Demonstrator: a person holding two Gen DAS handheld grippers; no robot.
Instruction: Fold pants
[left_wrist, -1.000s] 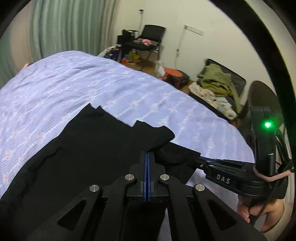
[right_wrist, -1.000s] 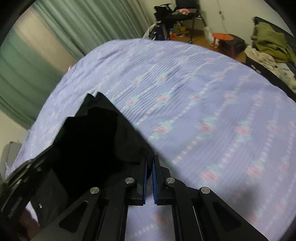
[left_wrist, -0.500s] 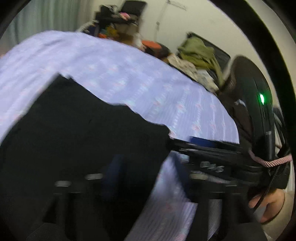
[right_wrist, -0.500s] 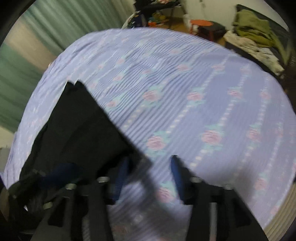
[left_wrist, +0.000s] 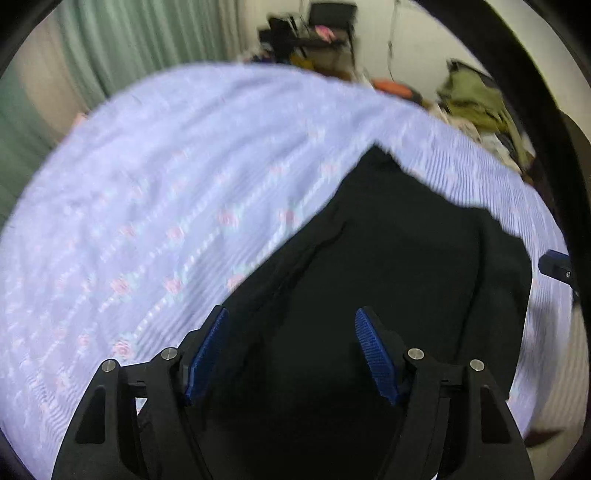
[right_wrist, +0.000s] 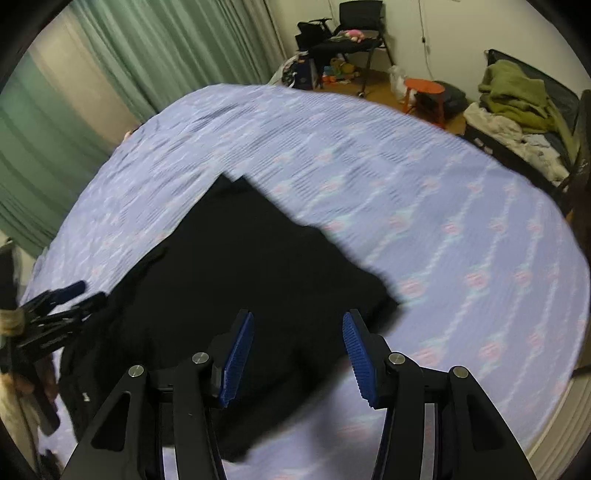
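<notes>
Pants (right_wrist: 240, 280) flat on floral bedsheet (right_wrist: 443, 221) | green curtains (right_wrist: 147, 55) | both jaws spread

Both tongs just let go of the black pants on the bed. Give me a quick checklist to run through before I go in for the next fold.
1. Left tongs open and empty: ok.
2. Right tongs open and empty: ok.
3. Black pants lying on the bedsheet, not hanging over its edge: ok.
4. Pants folded flat, edges aligned: cannot tell, fabric is dark and blurred.
5. Both tongs apart from each other: ok, the left one shows at the far left of the right wrist view.
</notes>
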